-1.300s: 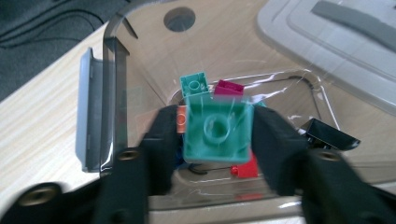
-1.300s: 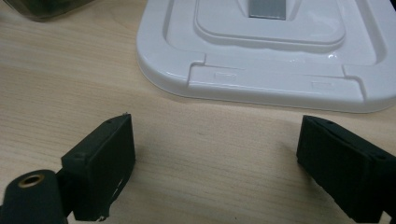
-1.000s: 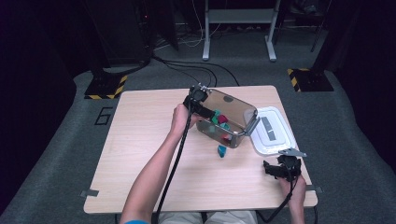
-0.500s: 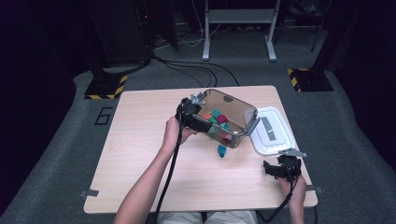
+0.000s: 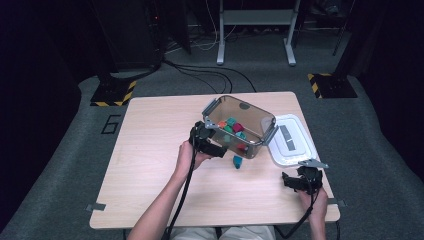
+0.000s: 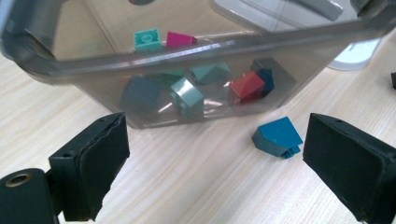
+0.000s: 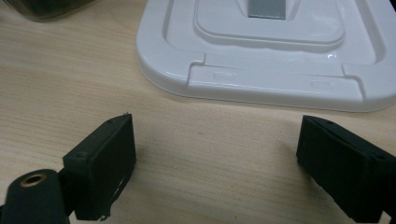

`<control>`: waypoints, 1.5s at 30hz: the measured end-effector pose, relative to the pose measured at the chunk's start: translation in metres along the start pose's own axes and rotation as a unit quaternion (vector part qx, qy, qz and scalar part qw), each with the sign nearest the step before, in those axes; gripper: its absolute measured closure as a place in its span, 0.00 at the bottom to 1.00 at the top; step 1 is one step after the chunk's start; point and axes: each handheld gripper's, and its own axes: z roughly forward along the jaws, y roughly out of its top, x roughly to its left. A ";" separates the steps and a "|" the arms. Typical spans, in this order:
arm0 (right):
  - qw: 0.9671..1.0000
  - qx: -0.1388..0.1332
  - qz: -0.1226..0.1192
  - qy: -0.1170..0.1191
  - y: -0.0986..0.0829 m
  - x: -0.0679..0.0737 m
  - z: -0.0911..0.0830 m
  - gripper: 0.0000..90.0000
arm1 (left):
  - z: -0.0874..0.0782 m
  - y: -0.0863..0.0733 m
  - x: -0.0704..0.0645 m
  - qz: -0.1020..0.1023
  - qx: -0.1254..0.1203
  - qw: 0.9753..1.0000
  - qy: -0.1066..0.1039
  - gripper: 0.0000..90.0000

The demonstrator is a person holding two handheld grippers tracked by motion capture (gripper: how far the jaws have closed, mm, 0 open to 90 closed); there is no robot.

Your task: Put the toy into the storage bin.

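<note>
We take the clear bin [image 5: 240, 125] as our landmark: a smoky, see-through container sitting toward the far middle of the wooden table [image 5: 150, 140], with a handful of coloured bricks inside it. Our left gripper [image 5: 212, 142] sits at the bin's near left corner, its jaws spread wide with nothing between them. In the left gripper view [image 6: 215, 172] the jaws frame the bin's near wall, and through that wall we see a red brick [image 6: 246, 86], pale green ones and a dark blue one, while a teal brick [image 6: 148, 38] and a magenta brick [image 6: 180, 39] show over the rim.

One blue brick [image 6: 278, 136] lies loose on the table just outside the bin's near wall, closer to the right-hand jaw; from above it sits just in front of the bin [image 5: 238, 162].

The white lid [image 5: 292, 142] lies flat just to the right of the bin. Our right gripper [image 5: 299, 181] rests on the table near the lid's near edge, well apart from the bin, jaws also spread and empty [image 7: 217, 172].
</note>
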 end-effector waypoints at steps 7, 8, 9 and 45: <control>1.000 0.000 0.000 0.001 0.000 0.000 0.000 0.13 | 0.015 -0.018 -0.011 -0.012 -0.001 1.000 -0.011 0.08; 1.000 0.000 0.000 0.001 0.000 0.000 0.000 0.13 | 0.017 -0.020 -0.012 -0.012 0.001 1.000 -0.014 0.08; 1.000 0.000 0.000 0.001 0.000 0.000 0.000 0.13 | 0.021 -0.022 -0.014 -0.012 0.001 1.000 -0.018 0.08; 1.000 0.000 0.000 0.001 0.000 0.000 0.000 0.13 | 0.088 -0.046 -0.056 -0.007 -0.005 1.000 -0.027 0.22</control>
